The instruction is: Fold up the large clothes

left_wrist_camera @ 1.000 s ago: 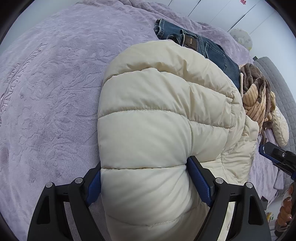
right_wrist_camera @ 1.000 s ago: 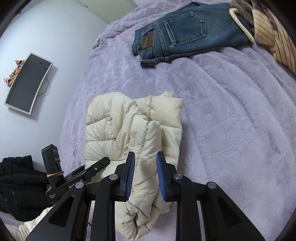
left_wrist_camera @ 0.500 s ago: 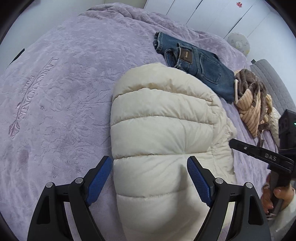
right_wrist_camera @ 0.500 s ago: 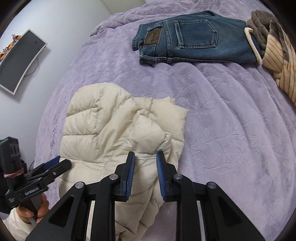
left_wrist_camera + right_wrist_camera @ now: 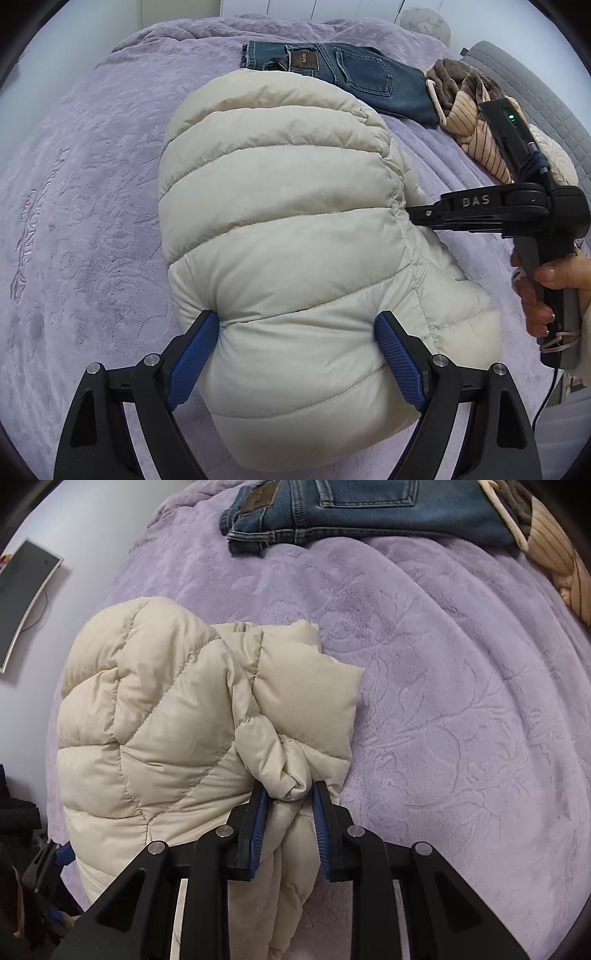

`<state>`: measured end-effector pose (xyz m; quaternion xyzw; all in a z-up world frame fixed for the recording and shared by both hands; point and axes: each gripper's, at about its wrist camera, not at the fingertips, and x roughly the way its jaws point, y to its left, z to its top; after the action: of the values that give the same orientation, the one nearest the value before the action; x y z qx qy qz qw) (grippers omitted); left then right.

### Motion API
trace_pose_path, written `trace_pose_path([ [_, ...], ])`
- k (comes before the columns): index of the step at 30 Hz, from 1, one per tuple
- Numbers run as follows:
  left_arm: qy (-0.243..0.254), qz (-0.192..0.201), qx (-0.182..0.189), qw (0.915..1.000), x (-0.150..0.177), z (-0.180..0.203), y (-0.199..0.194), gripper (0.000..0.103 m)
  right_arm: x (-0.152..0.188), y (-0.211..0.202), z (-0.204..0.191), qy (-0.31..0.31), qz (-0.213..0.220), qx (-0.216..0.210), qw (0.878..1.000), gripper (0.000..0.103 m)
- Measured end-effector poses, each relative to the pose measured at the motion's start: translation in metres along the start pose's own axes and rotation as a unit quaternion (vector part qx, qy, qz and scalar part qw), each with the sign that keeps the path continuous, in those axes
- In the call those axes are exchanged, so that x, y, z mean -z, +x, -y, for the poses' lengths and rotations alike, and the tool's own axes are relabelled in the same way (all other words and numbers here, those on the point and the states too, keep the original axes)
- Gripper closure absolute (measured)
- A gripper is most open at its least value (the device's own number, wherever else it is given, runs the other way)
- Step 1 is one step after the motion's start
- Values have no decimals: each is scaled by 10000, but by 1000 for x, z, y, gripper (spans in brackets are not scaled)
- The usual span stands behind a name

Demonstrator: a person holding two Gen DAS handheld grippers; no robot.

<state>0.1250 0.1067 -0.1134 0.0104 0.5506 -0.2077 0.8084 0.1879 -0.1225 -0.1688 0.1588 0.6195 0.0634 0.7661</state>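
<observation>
Left gripper (image 5: 297, 354), jaws wide, clamps a thick quilted fold of the cream padded puffer jacket (image 5: 288, 206). Right gripper (image 5: 288, 808) pinches a bunched jacket edge (blue pads pressing). Jacket lies on the lilac embossed bed cover (image 5: 461, 701); folded blue denim jeans (image 5: 351, 70) beyond.

The left gripper (image 5: 297, 354) is pointing steeply down, its jaws spread wide. The right gripper (image 5: 290, 825), gripped by a hand (image 5: 550, 291), is keeping its jaws narrowly pinched.

A lilac embossed bedspread (image 5: 461, 701) covers the bed, beside a pale wall (image 5: 92, 535) bearing a curved monitor (image 5: 26, 594)
</observation>
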Motion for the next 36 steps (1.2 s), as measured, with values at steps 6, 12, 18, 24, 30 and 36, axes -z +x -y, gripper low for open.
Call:
trace_pose_path([
  [6, -113, -40, 11, 9999, 3, -5, 0, 17, 22, -55, -4, 22, 246, -302, 9992, 77],
  [12, -127, -45, -62, 9999, 2, -4, 1, 17, 74, -93, -37, -285, 332, -834, 9956, 77],
  [18, -324, -79, -74, 9994, -1, -6, -6, 17, 109, -76, -55, -383, -63, -634, 9972, 77],
  [24, -602, -51, -54, 9982, 1, -11, -25, 17, 111, -76, -52, -272, -9, -640, 9976, 77],
  [30, -670, -27, -62, 9977, 4, -13, -36, 17, 112, -79, -50, -282, 13, -620, 9977, 75],
  [36, -729, -48, -54, 9973, 4, -12, -41, 17, 112, -82, -50, -268, 18, -650, 9975, 75],
])
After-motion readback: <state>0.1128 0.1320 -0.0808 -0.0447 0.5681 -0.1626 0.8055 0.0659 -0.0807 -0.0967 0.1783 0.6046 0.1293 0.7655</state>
